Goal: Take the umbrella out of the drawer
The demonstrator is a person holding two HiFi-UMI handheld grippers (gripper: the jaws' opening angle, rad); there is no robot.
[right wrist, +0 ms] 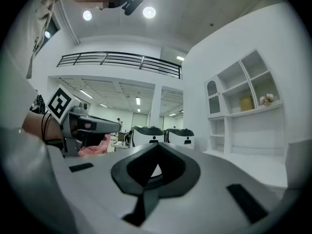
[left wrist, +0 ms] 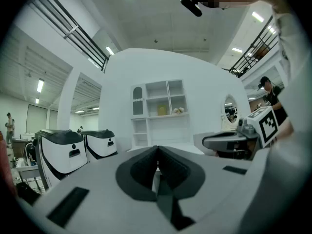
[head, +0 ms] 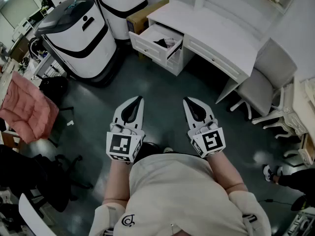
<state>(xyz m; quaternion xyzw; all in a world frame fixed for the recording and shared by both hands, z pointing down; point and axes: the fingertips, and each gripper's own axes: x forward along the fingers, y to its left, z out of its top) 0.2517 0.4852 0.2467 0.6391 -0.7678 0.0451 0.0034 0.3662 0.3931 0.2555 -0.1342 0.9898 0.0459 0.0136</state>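
The white desk [head: 221,31] stands at the back with its left drawer [head: 147,37] pulled open. Inside lies a dark folded thing, likely the umbrella [head: 161,44], beside a pale pinkish item [head: 170,42]. My left gripper [head: 140,99] and right gripper [head: 186,101] hover side by side over the floor, well short of the drawer, both pointing level toward the desk. Each has its jaws together with nothing between them. The left gripper [left wrist: 157,148] faces the desk's shelf unit [left wrist: 158,111] in its own view. The right gripper [right wrist: 157,145] shows closed tips in the right gripper view.
Two large white-and-black machines [head: 74,36] [head: 120,6] stand left of the desk, with a brown box [head: 146,14] between them and the drawer. A grey chair [head: 263,80] sits at the desk's right. A pink cloth [head: 23,107] drapes a chair at the left.
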